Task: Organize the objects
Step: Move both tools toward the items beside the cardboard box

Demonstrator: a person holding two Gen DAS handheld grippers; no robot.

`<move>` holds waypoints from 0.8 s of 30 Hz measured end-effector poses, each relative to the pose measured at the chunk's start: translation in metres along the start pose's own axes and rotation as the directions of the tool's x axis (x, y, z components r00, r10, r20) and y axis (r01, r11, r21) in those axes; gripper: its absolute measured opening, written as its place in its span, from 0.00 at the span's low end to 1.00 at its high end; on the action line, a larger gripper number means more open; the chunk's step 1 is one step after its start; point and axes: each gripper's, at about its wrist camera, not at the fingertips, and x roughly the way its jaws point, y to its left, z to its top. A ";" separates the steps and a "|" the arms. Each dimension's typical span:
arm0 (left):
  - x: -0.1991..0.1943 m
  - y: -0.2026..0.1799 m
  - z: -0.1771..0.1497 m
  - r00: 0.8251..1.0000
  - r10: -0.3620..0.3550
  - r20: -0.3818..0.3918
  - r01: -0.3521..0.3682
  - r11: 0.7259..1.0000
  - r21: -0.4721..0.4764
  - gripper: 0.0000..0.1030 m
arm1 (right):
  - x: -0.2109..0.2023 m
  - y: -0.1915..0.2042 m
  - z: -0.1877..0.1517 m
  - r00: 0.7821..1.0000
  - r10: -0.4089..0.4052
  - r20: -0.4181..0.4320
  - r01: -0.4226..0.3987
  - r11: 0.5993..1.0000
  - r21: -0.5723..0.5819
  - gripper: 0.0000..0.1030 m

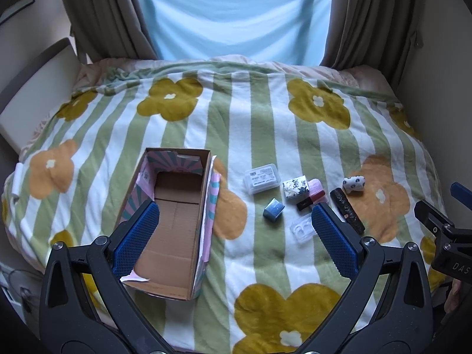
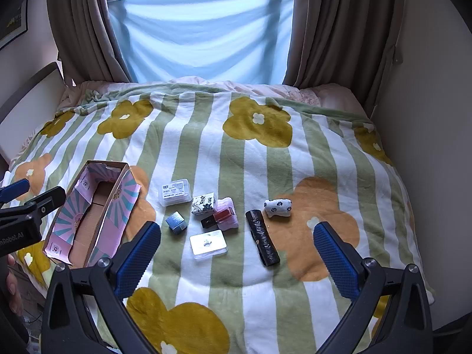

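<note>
While both tools [image 1: 233, 230] [image 2: 237, 250] spread, holding nothing, box [image 1: 174, 221] lies left, small items [image 2: 208, 243] ahead.

Home bedroom: bed [image 2: 339, 159] w/ floral blanket [image 2: 236, 162], curtains [image 2: 339, 35].

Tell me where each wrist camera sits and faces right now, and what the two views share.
Left wrist: on the left tool, open above the cardboard box, facing across the bed to the window; the right tool shows at the right edge.
Right wrist: on the right tool, open above the clear case and black roll, same heading; the left tool and fingers show at left.
Shared: box, blue cube, floral blanket.
</note>
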 end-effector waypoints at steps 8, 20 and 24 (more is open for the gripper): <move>0.002 0.000 -0.002 1.000 0.001 -0.005 -0.001 1.000 -0.009 0.99 | 0.003 0.004 -0.004 0.999 -0.035 0.000 0.035 0.999 0.004 0.99; 0.007 0.000 0.000 1.000 0.015 -0.021 -0.015 1.000 -0.019 0.99 | 0.011 0.009 -0.012 0.995 -0.103 -0.006 0.103 0.995 0.020 0.99; 0.007 0.000 0.000 1.000 0.018 -0.023 -0.018 1.000 -0.021 0.99 | 0.016 0.011 -0.017 0.991 -0.131 -0.013 0.132 0.991 0.034 0.99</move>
